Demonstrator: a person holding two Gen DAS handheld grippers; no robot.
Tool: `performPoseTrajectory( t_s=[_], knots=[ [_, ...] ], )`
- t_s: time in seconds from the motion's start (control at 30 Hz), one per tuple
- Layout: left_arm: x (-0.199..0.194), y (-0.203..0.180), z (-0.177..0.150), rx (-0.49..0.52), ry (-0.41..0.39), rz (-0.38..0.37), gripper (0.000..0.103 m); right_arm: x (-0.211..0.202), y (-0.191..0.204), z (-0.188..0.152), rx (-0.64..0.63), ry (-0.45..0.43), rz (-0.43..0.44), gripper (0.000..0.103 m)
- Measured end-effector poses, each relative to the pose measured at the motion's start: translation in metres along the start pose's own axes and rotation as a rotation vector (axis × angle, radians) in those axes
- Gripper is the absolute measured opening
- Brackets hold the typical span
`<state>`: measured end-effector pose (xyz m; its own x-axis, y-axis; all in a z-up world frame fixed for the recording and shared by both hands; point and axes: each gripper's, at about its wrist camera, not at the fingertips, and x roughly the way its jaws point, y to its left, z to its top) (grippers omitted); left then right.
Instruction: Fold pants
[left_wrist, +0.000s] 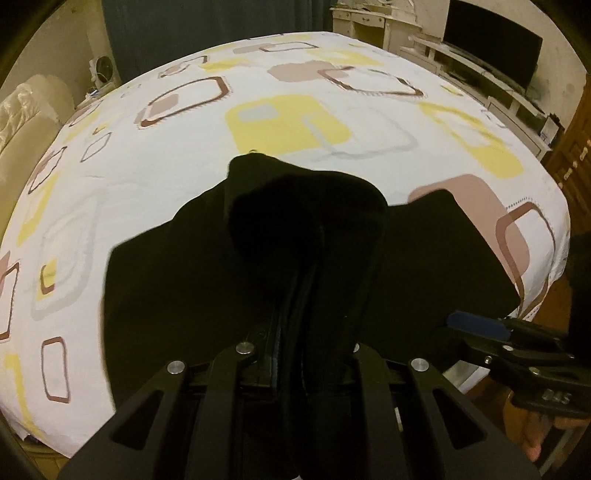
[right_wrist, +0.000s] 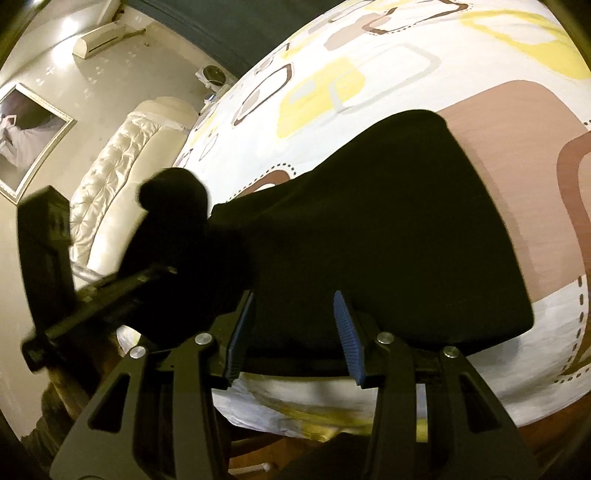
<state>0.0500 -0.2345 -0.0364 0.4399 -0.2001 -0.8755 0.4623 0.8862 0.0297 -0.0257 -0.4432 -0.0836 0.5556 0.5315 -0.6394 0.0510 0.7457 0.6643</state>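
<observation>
Black pants (left_wrist: 236, 280) lie partly folded near the front edge of a bed with a patterned sheet (left_wrist: 288, 122). My left gripper (left_wrist: 295, 328) is shut on a bunched part of them. That fabric drapes over its fingers, hides the tips and stands up in a hump. In the right wrist view the left gripper (right_wrist: 122, 277) shows at the left with the bunch (right_wrist: 173, 199) above it. My right gripper (right_wrist: 293, 332) is open at the pants' near edge (right_wrist: 369, 240). Its blue pads (right_wrist: 347, 332) stand apart with flat fabric between them, not pressed. The right gripper (left_wrist: 472, 323) also appears at the right of the left wrist view.
A cream tufted headboard (right_wrist: 110, 177) rises at the bed's left end. Beyond the far right side are a white TV unit (left_wrist: 461, 62), a dark screen (left_wrist: 491, 48) and a wooden door (left_wrist: 572, 155). Behind hangs a dark curtain (left_wrist: 214, 33). A hand (left_wrist: 535, 439) holds the right gripper.
</observation>
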Motion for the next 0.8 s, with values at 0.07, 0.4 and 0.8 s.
performPoseTrajectory(
  t_s=[0.07,0.4,0.8],
  knots=[
    [0.007,-0.011,-0.003,0.017,-0.002,0.016,0.014,-0.003,-0.003,0.000,0.008,-0.006,0.000,0.044],
    [0.023,-0.042,-0.012,0.088,-0.017,0.087,0.014,-0.004,-0.012,-0.001,0.031,-0.013,0.013,0.044],
    [-0.004,-0.068,-0.006,0.118,-0.085,0.087,0.019,-0.005,-0.017,-0.003,0.031,-0.015,0.024,0.044]
  ],
)
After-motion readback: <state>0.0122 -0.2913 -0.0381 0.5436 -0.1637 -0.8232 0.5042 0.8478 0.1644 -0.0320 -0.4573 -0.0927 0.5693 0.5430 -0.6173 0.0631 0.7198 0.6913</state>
